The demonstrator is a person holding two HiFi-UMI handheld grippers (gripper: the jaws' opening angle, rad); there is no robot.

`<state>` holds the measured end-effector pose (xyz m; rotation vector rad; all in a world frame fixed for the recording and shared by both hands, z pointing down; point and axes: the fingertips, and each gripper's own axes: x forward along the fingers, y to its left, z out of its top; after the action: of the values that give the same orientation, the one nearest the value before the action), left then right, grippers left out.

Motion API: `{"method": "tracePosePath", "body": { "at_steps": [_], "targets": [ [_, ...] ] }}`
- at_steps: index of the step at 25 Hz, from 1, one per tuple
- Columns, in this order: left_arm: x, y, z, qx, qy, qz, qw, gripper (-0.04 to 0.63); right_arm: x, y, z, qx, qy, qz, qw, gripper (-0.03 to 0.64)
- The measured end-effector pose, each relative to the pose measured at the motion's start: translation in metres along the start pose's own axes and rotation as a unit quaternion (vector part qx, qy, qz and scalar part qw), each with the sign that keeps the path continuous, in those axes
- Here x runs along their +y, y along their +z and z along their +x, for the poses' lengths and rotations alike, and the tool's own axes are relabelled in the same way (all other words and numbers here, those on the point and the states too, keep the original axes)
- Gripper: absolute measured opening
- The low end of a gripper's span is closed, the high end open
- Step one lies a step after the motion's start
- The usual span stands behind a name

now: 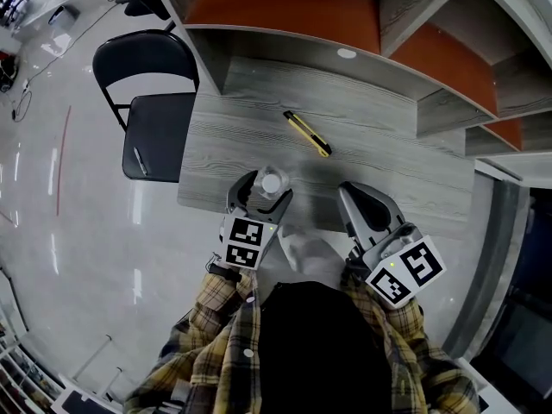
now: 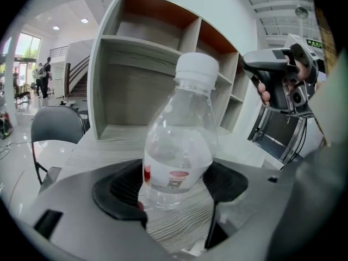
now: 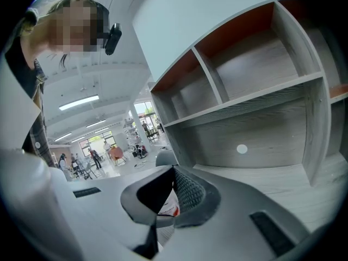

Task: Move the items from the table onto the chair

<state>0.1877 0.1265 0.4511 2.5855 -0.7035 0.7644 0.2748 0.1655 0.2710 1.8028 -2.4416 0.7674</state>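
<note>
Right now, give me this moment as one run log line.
left gripper open around upright water bottle on table | right gripper shut, empty | utility knife on table | pen on chair

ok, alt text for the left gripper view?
A clear water bottle with a white cap stands upright on the grey table between the wide-open jaws of the left tool. Behind it is an open shelf unit, with a black chair at left and the right tool at upper right.
</note>
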Motion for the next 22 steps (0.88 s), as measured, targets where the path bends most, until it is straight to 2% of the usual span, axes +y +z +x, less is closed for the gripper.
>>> {"method": "tracePosePath", "body": {
  "at_steps": [7, 14, 18, 22],
  "targets": [
    [0.002, 0.001, 0.0, 0.009, 0.017, 0.012, 0.9997, 0.307, -0.007, 0.002, -0.002, -0.001, 0.011, 0.0, 1.0, 0.018],
    [0.004, 0.0, -0.01, 0.021, 0.031, -0.002, 0.9993, 0.296, -0.008, 0.007, -0.001, -0.01, 0.039, -0.005, 0.999, 0.018],
    [0.006, 0.007, -0.03, 0.007, 0.046, -0.027, 0.9985, 0.291, -0.003, 0.007, 0.004, -0.008, 0.067, -0.003, 0.998, 0.018],
    [0.015, 0.02, -0.06, -0.021, 0.08, -0.067, 0.9943, 0.291, 0.008, 0.003, 0.012, 0.005, 0.106, -0.006, 0.994, 0.018]
  ]
}}
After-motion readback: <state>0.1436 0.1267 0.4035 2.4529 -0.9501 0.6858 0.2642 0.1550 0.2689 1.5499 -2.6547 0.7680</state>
